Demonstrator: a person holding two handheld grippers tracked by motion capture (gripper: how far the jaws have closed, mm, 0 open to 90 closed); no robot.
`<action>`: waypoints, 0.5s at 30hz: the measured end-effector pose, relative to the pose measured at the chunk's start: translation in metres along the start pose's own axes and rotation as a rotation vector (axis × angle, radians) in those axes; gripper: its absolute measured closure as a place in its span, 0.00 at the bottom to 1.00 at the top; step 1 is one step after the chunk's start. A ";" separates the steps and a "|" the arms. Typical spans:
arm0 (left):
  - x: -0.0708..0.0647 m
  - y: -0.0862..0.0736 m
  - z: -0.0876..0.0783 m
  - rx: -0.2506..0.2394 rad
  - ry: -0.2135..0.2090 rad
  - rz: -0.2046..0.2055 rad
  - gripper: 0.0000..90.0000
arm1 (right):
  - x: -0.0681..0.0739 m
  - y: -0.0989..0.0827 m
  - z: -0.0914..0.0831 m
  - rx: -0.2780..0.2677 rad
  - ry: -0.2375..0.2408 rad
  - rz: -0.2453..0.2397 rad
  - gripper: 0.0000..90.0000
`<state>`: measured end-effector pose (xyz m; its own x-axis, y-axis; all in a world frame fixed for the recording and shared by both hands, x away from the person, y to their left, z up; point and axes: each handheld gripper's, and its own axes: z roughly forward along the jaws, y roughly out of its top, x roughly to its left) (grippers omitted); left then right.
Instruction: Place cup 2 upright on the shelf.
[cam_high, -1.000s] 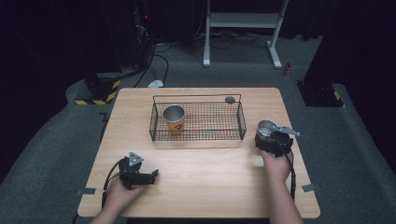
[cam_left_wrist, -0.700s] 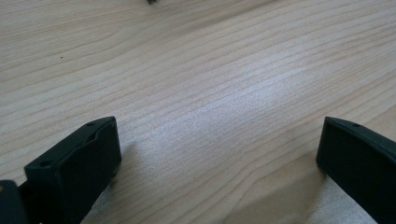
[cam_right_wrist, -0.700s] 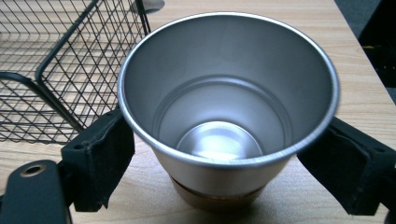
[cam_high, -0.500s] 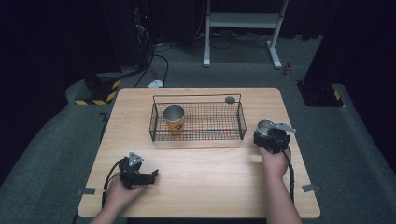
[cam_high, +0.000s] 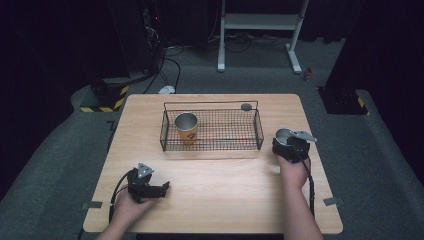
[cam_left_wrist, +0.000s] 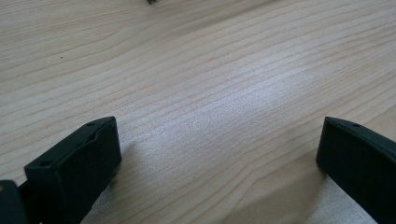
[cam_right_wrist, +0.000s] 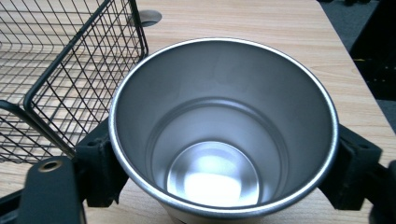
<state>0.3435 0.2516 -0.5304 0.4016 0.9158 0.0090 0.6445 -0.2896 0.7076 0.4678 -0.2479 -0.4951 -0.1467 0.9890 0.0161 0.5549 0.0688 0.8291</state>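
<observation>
A plain steel cup (cam_right_wrist: 224, 130), empty and upright, sits between the two black jaws of my right gripper (cam_right_wrist: 223, 161), which press on its sides. From above, that steel cup (cam_high: 283, 134) and the right gripper (cam_high: 286, 143) are just right of the black wire basket (cam_high: 257, 131). Inside the basket's left end stands a second steel cup with an orange label (cam_high: 186, 128). My left gripper (cam_high: 161, 188) rests low on the table near the front left, open. Its jaws stand wide apart over bare wood (cam_left_wrist: 215, 93), with nothing between them.
The wooden table (cam_high: 225, 185) has a round grey cable hole (cam_high: 246, 106) behind the basket's far right corner. The basket's wire wall (cam_right_wrist: 70, 74) is close on the left of the held cup. Dark floor, cables and a white stand lie beyond the table.
The right gripper with the steel cup has shifted slightly left, toward the basket. The left gripper has stayed put.
</observation>
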 end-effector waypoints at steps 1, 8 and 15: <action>0.000 0.000 0.000 -0.001 0.000 0.000 0.00 | 0.000 0.000 0.000 0.003 -0.004 -0.004 0.20; 0.000 0.000 0.000 0.000 -0.004 -0.001 0.00 | 0.003 0.003 -0.012 0.011 0.007 -0.016 0.20; 0.000 0.000 0.000 0.000 -0.005 -0.001 0.00 | 0.012 0.005 -0.022 -0.008 0.022 -0.049 0.20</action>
<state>0.3438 0.2515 -0.5304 0.4038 0.9148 0.0048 0.6450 -0.2884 0.7076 0.4505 -0.2383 -0.4787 -0.1913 0.9814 -0.0128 0.5399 0.1161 0.8337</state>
